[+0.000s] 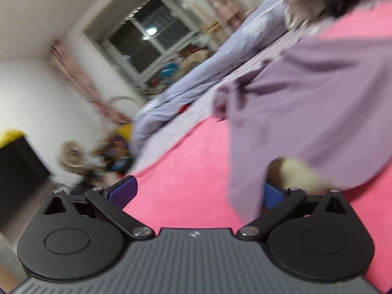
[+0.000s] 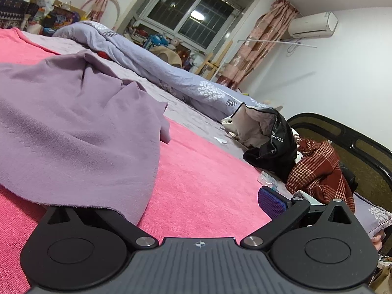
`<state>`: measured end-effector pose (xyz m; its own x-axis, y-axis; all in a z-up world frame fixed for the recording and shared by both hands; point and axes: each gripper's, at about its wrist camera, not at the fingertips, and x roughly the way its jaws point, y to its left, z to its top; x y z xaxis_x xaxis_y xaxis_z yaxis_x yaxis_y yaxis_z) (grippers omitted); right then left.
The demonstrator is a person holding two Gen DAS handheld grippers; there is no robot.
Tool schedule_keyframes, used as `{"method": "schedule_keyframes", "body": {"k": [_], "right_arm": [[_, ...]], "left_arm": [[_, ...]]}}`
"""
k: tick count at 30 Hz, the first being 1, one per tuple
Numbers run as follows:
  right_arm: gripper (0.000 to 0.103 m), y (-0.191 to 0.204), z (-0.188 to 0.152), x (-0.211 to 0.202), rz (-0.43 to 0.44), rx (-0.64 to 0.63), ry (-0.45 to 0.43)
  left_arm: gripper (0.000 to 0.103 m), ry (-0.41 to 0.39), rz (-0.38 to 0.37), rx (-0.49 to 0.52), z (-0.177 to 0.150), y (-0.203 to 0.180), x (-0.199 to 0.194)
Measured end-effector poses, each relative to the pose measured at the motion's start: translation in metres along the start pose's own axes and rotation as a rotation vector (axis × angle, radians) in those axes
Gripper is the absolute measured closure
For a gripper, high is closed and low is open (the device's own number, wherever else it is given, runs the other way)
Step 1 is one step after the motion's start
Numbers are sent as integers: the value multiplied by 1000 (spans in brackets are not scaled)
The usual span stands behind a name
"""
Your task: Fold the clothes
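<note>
Spreading wide at the bottom of the left wrist view, the left gripper (image 1: 196,191) holds its two blue-padded fingers far apart over the pink blanket (image 1: 186,186), and nothing is pinched between them. A hanging edge of the purple garment (image 1: 306,112) drapes in front of the right-hand finger and hides most of its pad; whether cloth and pad touch cannot be told. A pale, blurred shape (image 1: 294,171) sits just under that hem, too smeared to name.

In the right wrist view, the right gripper (image 2: 156,203) is likewise spread, with one blue pad (image 2: 272,203) bare on the right and the other finger buried under the garment's hem, which lies over the gripper's left linkage. No cloth is clamped between the fingers as far as the view shows.

The purple garment lies rumpled and unfolded on the pink blanket, rising in soft folds toward the middle of the bed. Beyond it stretches a lilac sheet (image 2: 186,112), then a rolled lavender quilt (image 2: 152,61) along the far side. Near the dark headboard (image 2: 355,152) lie a black garment (image 2: 274,147) and a red checked cloth (image 2: 318,171). Farthest off are the dark window (image 2: 196,9), pink curtains (image 2: 264,41) and a wall air conditioner (image 2: 313,24).
</note>
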<state>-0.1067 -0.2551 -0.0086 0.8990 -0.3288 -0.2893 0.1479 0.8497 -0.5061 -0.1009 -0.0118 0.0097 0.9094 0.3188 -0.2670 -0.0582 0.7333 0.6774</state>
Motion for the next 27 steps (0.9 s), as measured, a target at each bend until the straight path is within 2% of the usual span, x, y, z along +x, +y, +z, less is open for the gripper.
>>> {"method": "schedule_keyframes", "body": {"k": [1, 3, 5, 6, 9, 12, 16, 22, 27], "right_arm": [[0, -1, 0, 1, -3, 4, 4], [0, -4, -2, 2, -9, 13, 13], [0, -7, -3, 4, -5, 37, 26], [0, -9, -4, 5, 2, 51, 30], [0, -9, -5, 4, 1, 62, 30], [0, -8, -5, 4, 2, 62, 25], [0, -9, -5, 4, 5, 70, 24], [0, -16, 2, 8, 43, 143, 17], [0, -28, 12, 11, 76, 237, 18]], "left_arm": [[0, 53, 24, -45, 0, 7, 8], [0, 169, -34, -252, -6, 35, 26], [0, 246, -115, -441, -19, 60, 34], [0, 263, -147, -481, -24, 66, 35], [0, 226, -200, -418, -30, 59, 15], [0, 169, -153, -229, -25, 36, -6], [0, 73, -183, -106, -17, 21, -25], [0, -53, -314, -60, 4, 7, -42], [0, -224, -526, 3, 39, -20, -73]]}}
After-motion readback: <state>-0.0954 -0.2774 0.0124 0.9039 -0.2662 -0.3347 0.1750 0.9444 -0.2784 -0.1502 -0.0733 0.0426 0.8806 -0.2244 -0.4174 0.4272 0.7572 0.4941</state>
